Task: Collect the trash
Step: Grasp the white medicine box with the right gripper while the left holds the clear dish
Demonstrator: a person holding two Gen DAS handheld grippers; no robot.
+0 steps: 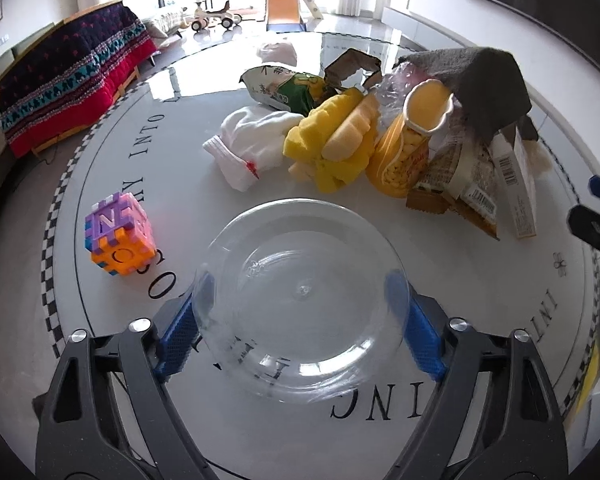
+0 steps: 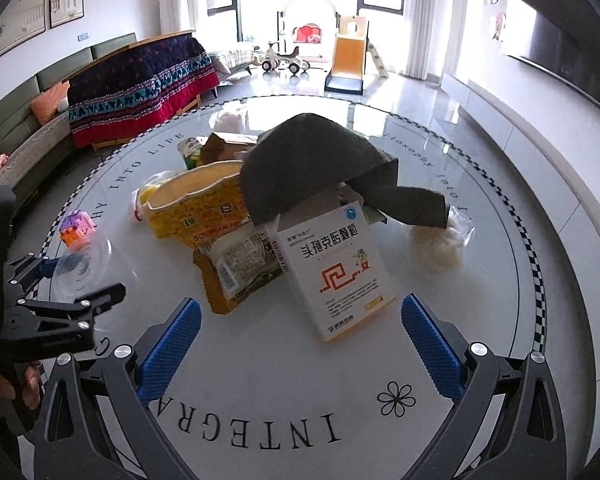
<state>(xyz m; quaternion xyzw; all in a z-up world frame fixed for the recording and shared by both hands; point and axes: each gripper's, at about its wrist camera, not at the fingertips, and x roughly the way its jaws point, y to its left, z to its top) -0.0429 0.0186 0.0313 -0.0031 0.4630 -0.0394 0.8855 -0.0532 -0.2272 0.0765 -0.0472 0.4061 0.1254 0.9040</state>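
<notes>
Spreading across the round desk, lettered "INTO LIFE" and "INTEGRA", we find the trash heap under a grey cloth: a white medicine box printed in Chinese, a yellow "SOYBEAN" bag, a brown packet, a white sock and a block cube marked "N". Our left gripper has its jaws clamped on a clear plastic lid, still low over the desk. Our right gripper hangs with jaws spread wide, holding nothing, just short of the box. We judge the thin lid may buckle and pop free if squeezed harder, and the box could slide away when pinched.
</notes>
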